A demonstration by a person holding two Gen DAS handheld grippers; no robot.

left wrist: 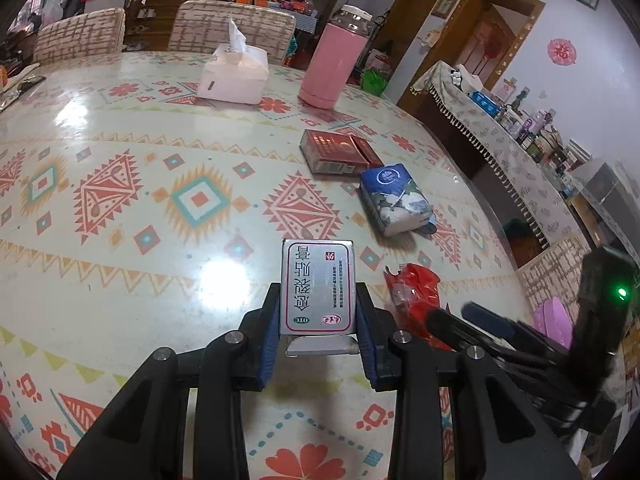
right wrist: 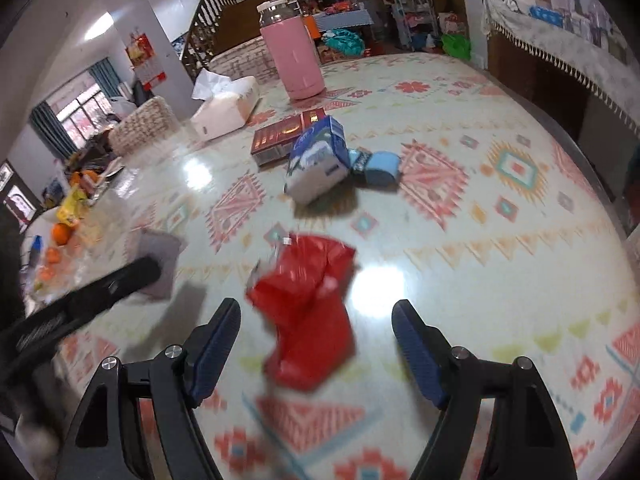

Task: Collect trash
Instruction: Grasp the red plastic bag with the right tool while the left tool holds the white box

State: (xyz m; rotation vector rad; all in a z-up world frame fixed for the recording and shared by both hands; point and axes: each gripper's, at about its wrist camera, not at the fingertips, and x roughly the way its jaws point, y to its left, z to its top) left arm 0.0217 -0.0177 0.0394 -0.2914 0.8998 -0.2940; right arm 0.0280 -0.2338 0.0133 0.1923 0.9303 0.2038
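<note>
Clamped between the blue pads of the left gripper (left wrist: 318, 312) is a silver medicine box (left wrist: 317, 286), held just above the patterned worktop (left wrist: 120, 240). Just to its right lies a red wrapper (left wrist: 414, 286), with the right gripper (left wrist: 460, 318) at it. Farther off sit a blue tissue pack (left wrist: 396, 200), a red carton (left wrist: 340, 154), a pink flask (left wrist: 336, 66) and a white tissue box (left wrist: 236, 74).

From the right wrist view, the right gripper (right wrist: 316, 336) stands wide apart around the crumpled red wrapper (right wrist: 308, 312), though whether its fingers touch it is unclear. The silver medicine box (right wrist: 158, 258) shows blurred at left.
</note>
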